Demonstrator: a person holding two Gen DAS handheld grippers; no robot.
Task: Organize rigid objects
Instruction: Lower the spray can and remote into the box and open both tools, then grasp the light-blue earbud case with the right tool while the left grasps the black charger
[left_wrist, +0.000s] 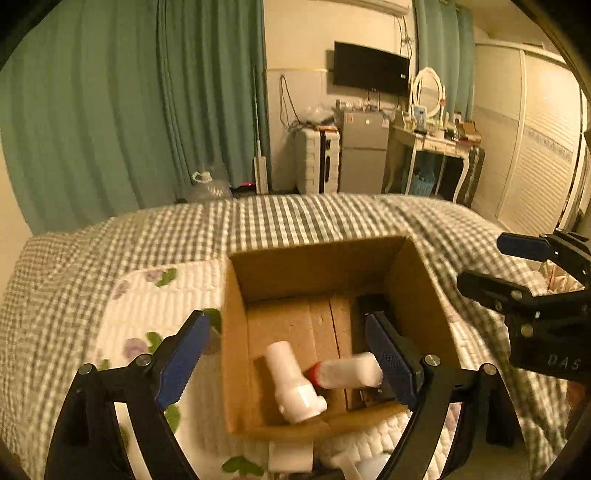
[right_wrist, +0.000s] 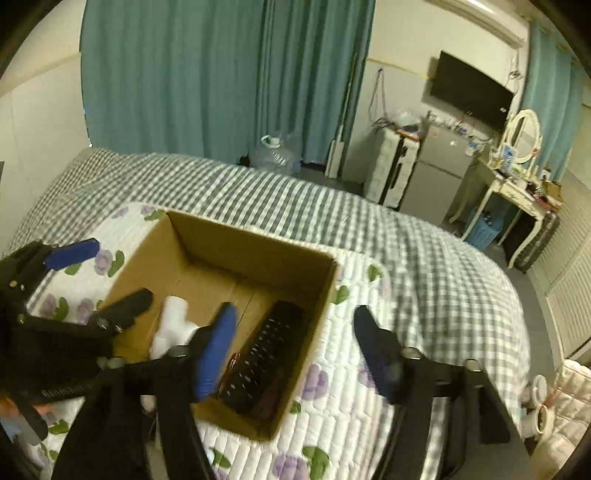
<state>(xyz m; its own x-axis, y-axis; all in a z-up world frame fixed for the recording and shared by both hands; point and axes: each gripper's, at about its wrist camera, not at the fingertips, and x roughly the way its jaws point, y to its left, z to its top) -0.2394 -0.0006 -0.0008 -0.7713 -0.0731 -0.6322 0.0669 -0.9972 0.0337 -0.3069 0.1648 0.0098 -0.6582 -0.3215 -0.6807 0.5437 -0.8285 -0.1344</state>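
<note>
An open cardboard box sits on a floral quilt on the bed. On its floor lie a white pipe fitting, a white tube with a red cap and a dark object against the right wall. My left gripper hangs open over the box with one finger outside the left wall and nothing gripped. The right gripper stands beside the box on the right. In the right wrist view the box holds a black remote control and the white fitting. My right gripper is open and straddles the box's right wall. The left gripper shows at the left.
A grey checked cover spans the bed under the floral quilt. Some white items lie on the quilt near the box's front edge. Beyond the bed stand green curtains, a water jug, a white suitcase, a small fridge and a dressing table.
</note>
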